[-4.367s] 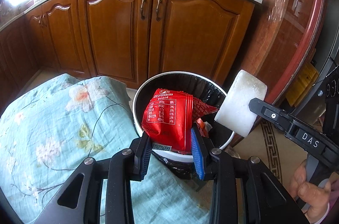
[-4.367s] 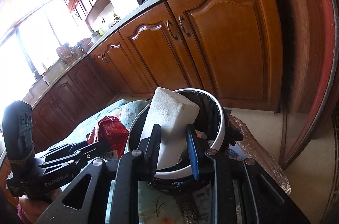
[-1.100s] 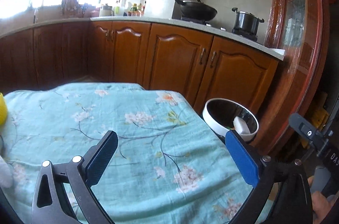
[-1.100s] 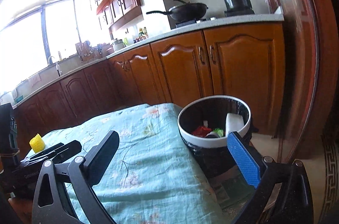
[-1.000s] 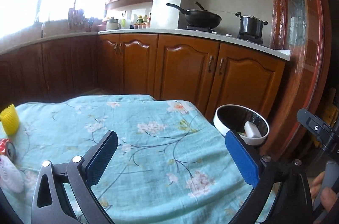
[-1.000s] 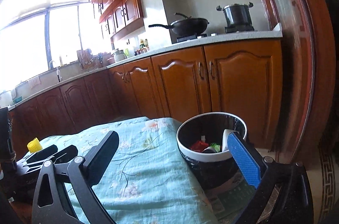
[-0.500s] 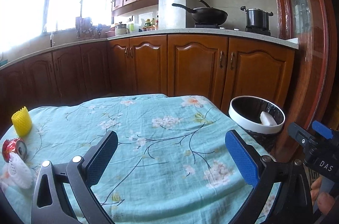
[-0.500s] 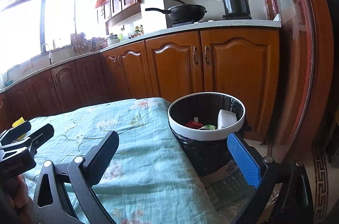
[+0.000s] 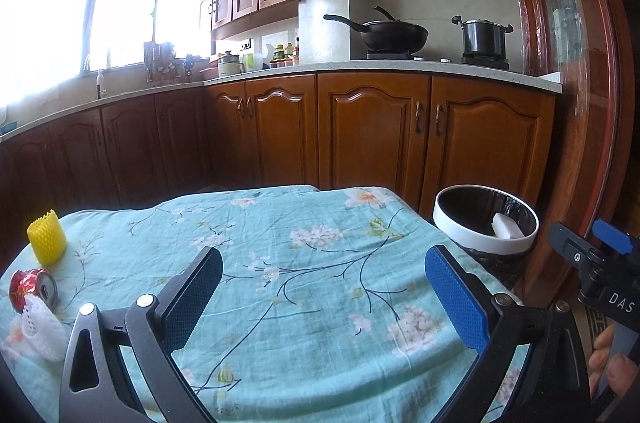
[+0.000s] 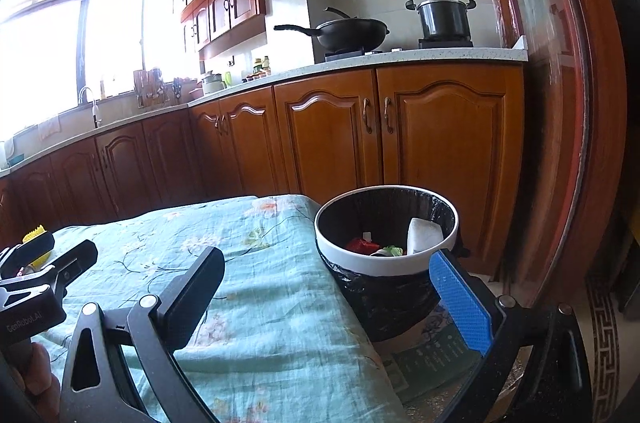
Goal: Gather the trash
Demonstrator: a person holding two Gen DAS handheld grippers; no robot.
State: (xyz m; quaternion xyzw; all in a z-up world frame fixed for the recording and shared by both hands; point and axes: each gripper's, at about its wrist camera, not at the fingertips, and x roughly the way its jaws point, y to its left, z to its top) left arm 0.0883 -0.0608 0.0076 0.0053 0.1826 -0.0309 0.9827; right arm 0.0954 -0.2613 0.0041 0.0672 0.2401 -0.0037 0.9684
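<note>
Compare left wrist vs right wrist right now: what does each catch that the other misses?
Left wrist only: the crushed red drink can and the white foam net sleeve at the table's left edge, plus the whole yellow foam net cup.

Right wrist only: deeper inside the white-rimmed black-lined trash bin, a red wrapper and green scraps; also the open left gripper hiding most of the yellow cup.

Both: the teal floral tablecloth, the white foam block in the bin, the open right gripper.

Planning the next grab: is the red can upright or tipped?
Tipped: the red can lies sideways on the tablecloth, lid facing the camera.
</note>
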